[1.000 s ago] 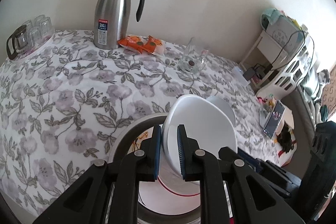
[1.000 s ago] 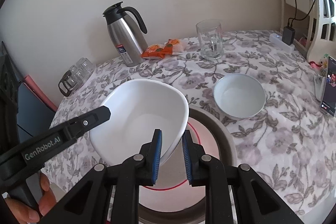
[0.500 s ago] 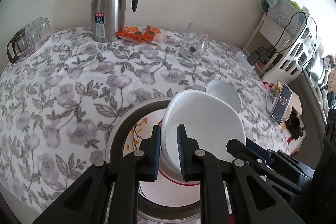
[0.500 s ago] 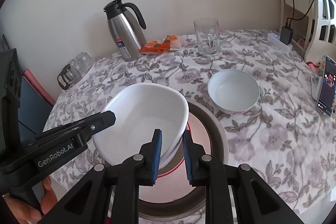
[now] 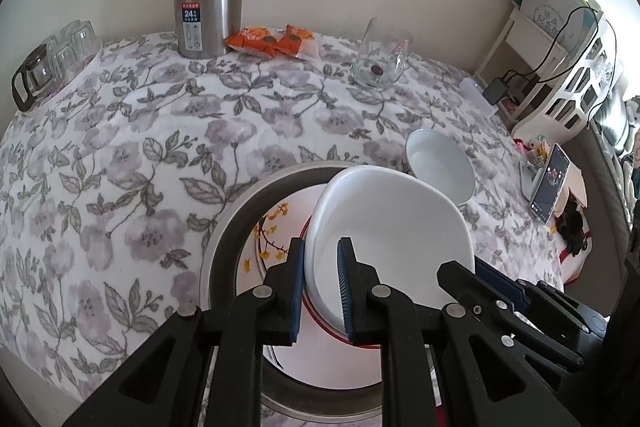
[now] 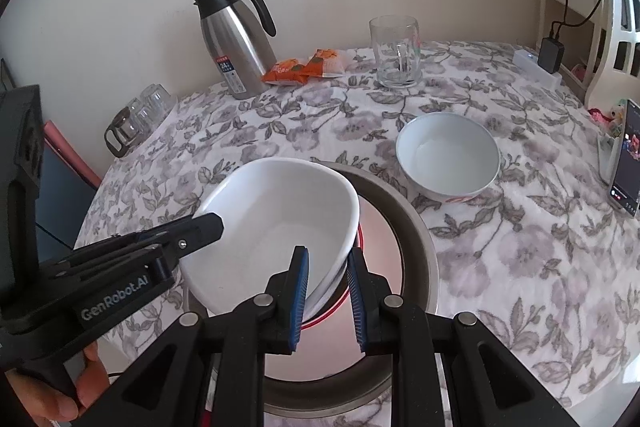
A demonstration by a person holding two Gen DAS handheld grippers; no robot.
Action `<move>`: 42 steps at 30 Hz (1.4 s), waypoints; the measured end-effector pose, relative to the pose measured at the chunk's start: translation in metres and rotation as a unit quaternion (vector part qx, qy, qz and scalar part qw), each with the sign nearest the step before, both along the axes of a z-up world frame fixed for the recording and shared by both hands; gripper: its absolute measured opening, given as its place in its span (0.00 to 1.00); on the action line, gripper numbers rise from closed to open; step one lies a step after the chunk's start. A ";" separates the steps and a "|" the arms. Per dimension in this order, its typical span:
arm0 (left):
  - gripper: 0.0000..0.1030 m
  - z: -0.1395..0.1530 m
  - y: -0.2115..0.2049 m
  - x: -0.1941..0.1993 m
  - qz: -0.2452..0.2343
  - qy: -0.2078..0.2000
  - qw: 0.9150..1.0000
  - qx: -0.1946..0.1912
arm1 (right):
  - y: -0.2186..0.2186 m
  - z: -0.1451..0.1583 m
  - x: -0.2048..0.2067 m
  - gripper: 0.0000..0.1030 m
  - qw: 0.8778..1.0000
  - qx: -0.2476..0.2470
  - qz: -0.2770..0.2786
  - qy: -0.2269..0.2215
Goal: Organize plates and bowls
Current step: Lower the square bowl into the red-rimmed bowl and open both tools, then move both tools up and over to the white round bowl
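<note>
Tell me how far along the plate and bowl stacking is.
Done: a red-rimmed plate sits nested in the grey plate. In hand: both the left gripper and right gripper clamp the white squarish bowl above that stack. Left: setting it down, then the round bowl on the tablecloth.

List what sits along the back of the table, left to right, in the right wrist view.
Cluster of upturned glasses → steel thermos jug → orange snack packets → glass mug → black charger plug.
</note>
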State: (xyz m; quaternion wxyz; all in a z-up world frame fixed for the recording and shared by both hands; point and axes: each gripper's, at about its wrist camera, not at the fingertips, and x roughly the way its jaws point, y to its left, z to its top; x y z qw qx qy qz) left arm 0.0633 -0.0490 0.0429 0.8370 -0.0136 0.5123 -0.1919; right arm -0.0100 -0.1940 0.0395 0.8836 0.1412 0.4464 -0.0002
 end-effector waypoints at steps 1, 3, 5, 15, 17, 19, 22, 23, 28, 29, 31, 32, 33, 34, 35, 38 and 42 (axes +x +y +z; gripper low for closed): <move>0.15 -0.001 0.000 0.000 0.000 0.001 1.000 0.002 | 0.000 0.000 0.000 0.21 1.000 0.000 0.000 -0.001; 0.15 -0.001 -0.001 0.000 -0.002 0.000 1.000 0.004 | 0.002 -0.001 0.001 0.21 1.000 -0.002 0.001 -0.001; 0.15 -0.001 -0.001 0.000 -0.001 0.001 1.000 0.002 | 0.002 0.000 0.001 0.22 1.000 -0.004 0.002 0.000; 0.18 -0.003 0.003 0.003 0.002 0.009 1.000 -0.002 | -0.001 -0.004 0.002 0.23 1.000 0.006 0.003 0.009; 0.18 -0.002 0.005 0.004 0.005 0.010 1.000 -0.005 | -0.001 -0.004 0.002 0.23 1.000 0.005 0.002 0.007; 0.18 -0.001 0.008 0.004 0.010 0.010 1.000 -0.010 | -0.002 -0.004 0.001 0.23 1.000 0.007 0.001 0.006; 0.18 0.003 0.013 0.005 0.017 0.008 1.000 -0.016 | -0.003 -0.003 0.000 0.23 1.000 0.009 -0.002 0.003; 0.19 0.005 0.014 0.005 0.020 0.006 1.000 -0.019 | -0.003 -0.002 -0.001 0.23 1.000 0.011 -0.003 0.001; 0.38 0.013 0.021 0.005 0.038 -0.009 0.999 -0.019 | -0.010 0.003 -0.002 0.24 1.000 0.017 -0.011 -0.010; 0.39 0.014 0.022 0.004 0.042 -0.013 0.999 -0.017 | -0.011 0.003 -0.002 0.24 1.000 0.018 -0.013 -0.011; 0.44 0.015 0.025 0.005 0.051 -0.015 0.999 -0.014 | -0.013 0.003 -0.002 0.28 1.000 0.021 -0.016 -0.011; 0.50 0.015 0.027 0.006 0.055 -0.013 0.998 -0.013 | -0.014 0.003 -0.002 0.31 1.000 0.021 -0.018 -0.011; 0.53 0.014 0.029 0.007 0.061 -0.011 0.998 -0.012 | -0.015 0.003 -0.002 0.36 1.000 0.020 -0.021 -0.010; 0.55 0.013 0.030 0.008 0.064 -0.009 0.998 -0.009 | -0.015 0.002 -0.002 0.44 0.999 0.020 -0.023 -0.009; 0.55 0.013 0.031 0.008 0.069 -0.007 0.998 -0.005 | -0.016 0.002 -0.001 0.48 0.999 0.019 -0.025 -0.009; 0.57 0.010 0.035 0.010 0.079 -0.003 0.997 -0.001 | -0.018 0.002 -0.001 0.54 0.999 0.019 -0.030 -0.009; 0.75 0.005 0.037 0.012 0.092 0.000 0.996 0.013 | -0.020 0.001 0.000 0.63 0.999 0.015 -0.037 -0.007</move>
